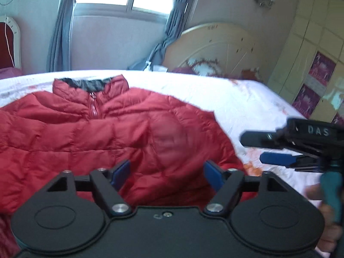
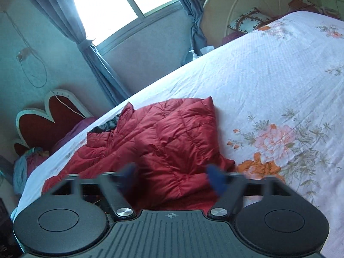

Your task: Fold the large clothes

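Observation:
A red quilted puffer jacket (image 1: 103, 133) lies front up on the white floral bedsheet (image 1: 247, 99), zipped, its grey-lined collar (image 1: 90, 83) toward the far edge. Its right side is folded over the body. My left gripper (image 1: 167, 173) is open and empty just above the jacket's near part. My right gripper (image 1: 255, 148) shows at the right of the left wrist view, open, over the sheet beside the jacket. In the right wrist view the jacket (image 2: 167, 137) lies ahead with my right gripper (image 2: 172, 178) open and empty above its near edge.
A cream headboard (image 1: 215, 45) with a patterned pillow stands at the bed's right end. A window with grey curtains (image 1: 62, 21) is behind the bed. A wardrobe (image 1: 311, 64) stands at right. A heart-shaped red chair back (image 2: 49, 120) is at left.

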The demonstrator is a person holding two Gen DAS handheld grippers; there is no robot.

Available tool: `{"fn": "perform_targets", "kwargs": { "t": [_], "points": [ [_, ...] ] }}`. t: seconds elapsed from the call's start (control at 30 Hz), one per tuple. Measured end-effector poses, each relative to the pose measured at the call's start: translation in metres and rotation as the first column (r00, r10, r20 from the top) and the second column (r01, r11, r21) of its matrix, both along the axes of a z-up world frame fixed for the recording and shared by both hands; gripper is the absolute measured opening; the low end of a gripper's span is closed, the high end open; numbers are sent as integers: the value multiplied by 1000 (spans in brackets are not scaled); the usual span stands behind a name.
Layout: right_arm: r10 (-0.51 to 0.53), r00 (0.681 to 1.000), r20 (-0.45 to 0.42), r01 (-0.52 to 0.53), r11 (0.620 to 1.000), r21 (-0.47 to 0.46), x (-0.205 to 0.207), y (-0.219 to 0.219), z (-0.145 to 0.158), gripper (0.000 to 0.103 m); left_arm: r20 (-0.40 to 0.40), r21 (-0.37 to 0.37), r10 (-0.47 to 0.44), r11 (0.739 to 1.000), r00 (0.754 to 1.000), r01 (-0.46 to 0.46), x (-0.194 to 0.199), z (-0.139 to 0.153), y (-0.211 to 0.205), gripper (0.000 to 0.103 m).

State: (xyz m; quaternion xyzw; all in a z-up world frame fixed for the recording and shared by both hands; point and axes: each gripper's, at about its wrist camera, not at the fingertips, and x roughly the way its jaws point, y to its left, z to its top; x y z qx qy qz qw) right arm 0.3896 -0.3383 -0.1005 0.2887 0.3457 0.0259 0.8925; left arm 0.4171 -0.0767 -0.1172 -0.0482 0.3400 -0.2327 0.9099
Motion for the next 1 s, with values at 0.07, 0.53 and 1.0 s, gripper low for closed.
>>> {"fn": "perform_targets", "kwargs": {
  "t": [0.07, 0.53, 1.0],
  "points": [
    [38, 999, 23, -39, 999, 20, 5, 6, 2, 90, 22, -40, 50, 998, 999, -49, -9, 10, 25, 48],
    [238, 971, -32, -240, 965, -101, 58, 63, -27, 15, 49, 101, 377, 919, 925, -381, 8, -4, 167, 42],
    [126, 991, -43, -133, 959, -252, 36, 8, -25, 14, 75, 160, 260, 950, 963, -269, 20, -20, 121, 40]
  ]
}}
